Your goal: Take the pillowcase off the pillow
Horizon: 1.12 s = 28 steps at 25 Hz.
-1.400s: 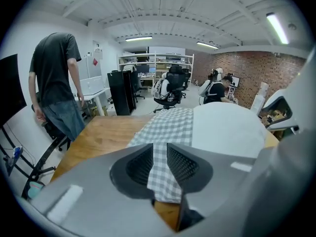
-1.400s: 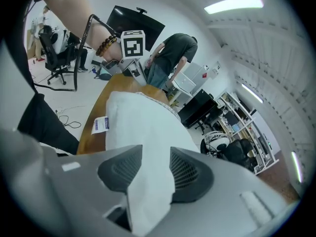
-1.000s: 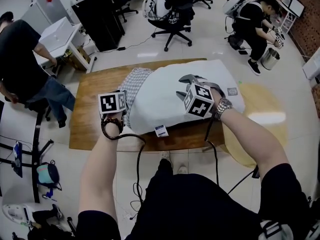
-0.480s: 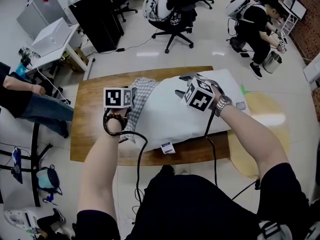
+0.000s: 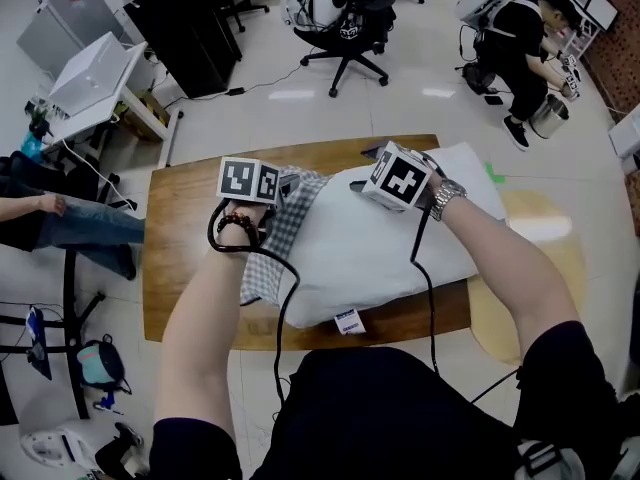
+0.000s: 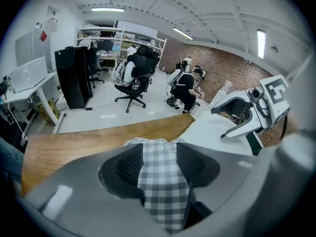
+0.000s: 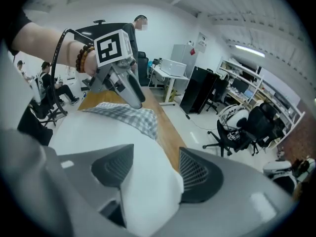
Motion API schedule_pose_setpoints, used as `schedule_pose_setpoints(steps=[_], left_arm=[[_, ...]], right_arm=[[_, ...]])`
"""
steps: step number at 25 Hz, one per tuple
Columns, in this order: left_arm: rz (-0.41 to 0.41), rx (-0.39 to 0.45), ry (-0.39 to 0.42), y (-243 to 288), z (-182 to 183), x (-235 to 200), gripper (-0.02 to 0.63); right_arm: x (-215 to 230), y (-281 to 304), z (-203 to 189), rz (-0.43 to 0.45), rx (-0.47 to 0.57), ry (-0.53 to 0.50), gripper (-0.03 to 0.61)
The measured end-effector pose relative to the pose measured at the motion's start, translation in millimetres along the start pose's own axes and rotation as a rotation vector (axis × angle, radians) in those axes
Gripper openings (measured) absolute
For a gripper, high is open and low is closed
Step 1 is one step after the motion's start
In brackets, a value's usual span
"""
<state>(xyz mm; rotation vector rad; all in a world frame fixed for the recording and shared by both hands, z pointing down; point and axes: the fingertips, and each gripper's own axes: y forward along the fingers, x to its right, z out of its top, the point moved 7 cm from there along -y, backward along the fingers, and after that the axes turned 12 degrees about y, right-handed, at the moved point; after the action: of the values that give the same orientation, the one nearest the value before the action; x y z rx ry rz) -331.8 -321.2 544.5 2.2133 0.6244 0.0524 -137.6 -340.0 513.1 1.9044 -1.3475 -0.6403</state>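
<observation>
Table: a wooden table (image 5: 190,268) fills the middle of the head view, on a pale floor.
Pillow: a white pillow (image 5: 385,243) lies across the table from the centre toward the right of the frame, with a small tag (image 5: 347,321) at its near edge.
Pillowcase: a checked pillowcase (image 5: 290,213) is bunched over the pillow's left end, just left of centre. Most of the pillow lies bare.
Left gripper: the left gripper (image 6: 159,154) points down at the pillow's left end. Its jaws have just been opening and stand wide, with a strip of the checked cloth lying between the pads.
Right gripper: the right gripper (image 7: 155,167) is at the pillow's far edge, upper centre of the head view. Its jaws have just been opening and stand wide, and the white pillow's edge bulges between them.
Surroundings: an office chair (image 5: 345,28) stands at top centre, and a person (image 5: 510,38) crouches at the upper right.
</observation>
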Motion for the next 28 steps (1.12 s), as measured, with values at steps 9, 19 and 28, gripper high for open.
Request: schedule_pose_setpoints(steps=[9,19,28], left_arm=[[-0.160,-0.147,-0.078,72.5,-2.6,-38.1,0.216],[-0.099,-0.242,-0.027,81.6,3.9,-60.8,0.012],[0.026,-0.190,-0.057,53.7,-3.6,-80.3,0.006]], right_arm=[[30.4,51.6,11.2,0.157,-0.131,0.069,0.328],[38.2,67.1,0.7,0.226,-0.273,0.104,0.024],[45.5,42.1,-18.1,0.152,-0.306,0.203,0.017]])
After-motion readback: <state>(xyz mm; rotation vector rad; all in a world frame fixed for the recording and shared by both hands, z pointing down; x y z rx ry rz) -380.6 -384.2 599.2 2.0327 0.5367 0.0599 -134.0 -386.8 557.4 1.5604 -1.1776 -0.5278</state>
